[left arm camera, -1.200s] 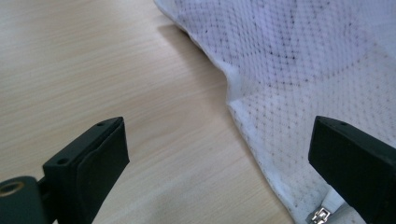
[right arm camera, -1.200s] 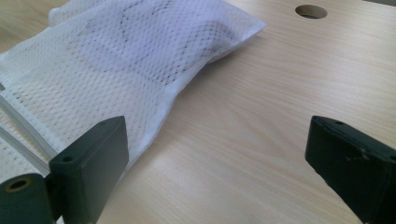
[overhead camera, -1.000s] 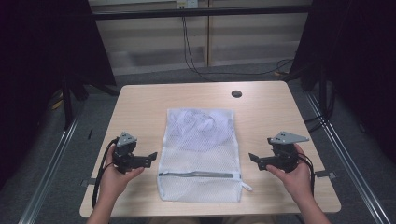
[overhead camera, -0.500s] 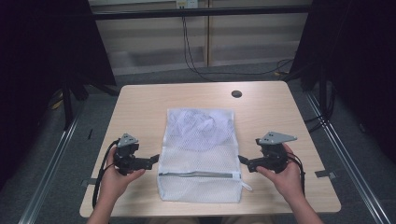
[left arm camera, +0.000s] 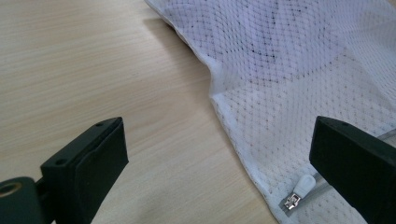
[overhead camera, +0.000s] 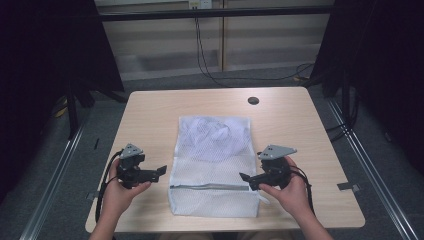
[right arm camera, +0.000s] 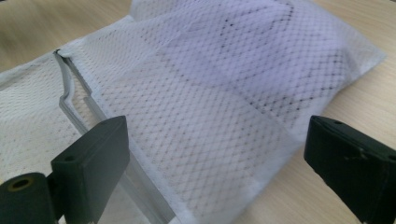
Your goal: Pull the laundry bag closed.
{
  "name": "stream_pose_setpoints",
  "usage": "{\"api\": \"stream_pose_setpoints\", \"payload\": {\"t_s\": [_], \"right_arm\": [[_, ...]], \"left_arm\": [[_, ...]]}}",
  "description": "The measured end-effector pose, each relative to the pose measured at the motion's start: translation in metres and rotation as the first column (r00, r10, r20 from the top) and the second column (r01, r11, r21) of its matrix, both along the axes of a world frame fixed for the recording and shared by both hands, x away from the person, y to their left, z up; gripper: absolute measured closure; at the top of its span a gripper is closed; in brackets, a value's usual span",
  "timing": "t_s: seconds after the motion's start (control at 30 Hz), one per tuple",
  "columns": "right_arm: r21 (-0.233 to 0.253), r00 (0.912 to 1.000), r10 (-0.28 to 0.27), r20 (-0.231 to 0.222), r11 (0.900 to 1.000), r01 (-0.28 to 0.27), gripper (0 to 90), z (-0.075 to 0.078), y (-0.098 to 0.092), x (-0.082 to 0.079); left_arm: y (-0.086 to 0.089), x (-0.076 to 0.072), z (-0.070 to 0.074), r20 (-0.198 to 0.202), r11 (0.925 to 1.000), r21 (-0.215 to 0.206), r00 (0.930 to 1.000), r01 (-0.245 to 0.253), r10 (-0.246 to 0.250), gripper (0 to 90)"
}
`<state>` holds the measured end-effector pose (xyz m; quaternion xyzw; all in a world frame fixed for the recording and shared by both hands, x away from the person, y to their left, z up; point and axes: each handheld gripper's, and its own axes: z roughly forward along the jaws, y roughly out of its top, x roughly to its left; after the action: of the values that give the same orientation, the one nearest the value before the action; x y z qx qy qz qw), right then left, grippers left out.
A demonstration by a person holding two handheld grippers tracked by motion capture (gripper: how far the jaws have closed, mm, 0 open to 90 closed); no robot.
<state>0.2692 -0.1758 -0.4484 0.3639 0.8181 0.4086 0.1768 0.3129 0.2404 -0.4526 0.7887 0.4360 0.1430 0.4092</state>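
R gripper (overhead camera: 243,177) spread wide at mesh bag's (overhead camera: 212,160) right edge; my L gripper (overhead camera: 161,170) spread too, just off its left edge.

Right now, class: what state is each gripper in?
Left gripper: open, holding nothing, beside the mesh bag.
Right gripper: open, holding nothing, at the bag's other edge.

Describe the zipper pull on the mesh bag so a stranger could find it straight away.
On the wooden table lies a white mesh bag between both grippers. A grey zipper crosses its near end; the zipper pull, a small white tab on a metal slider, sits at the end towards the left gripper.
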Motion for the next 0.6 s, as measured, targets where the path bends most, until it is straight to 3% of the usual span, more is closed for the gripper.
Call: {"api": "stream_pose_setpoints", "payload": {"t_s": [0.3,0.6], "right_arm": [[-0.003,0.9991,0.042,0.005,0.999,-0.042,7.1,-0.001,0.022,0.000],[0.024,0.9976,0.069,0.002,0.997,-0.069,8.0,0.001,0.037,0.003]], "left_arm": [[0.004,-0.001,0.001,0.007,1.0000,0.001,1.0000,0.000,0.000,4.3],[0.003,-0.002,0.000,0.003,1.0000,0.005,1.0000,0.006,-0.006,4.8]]}}
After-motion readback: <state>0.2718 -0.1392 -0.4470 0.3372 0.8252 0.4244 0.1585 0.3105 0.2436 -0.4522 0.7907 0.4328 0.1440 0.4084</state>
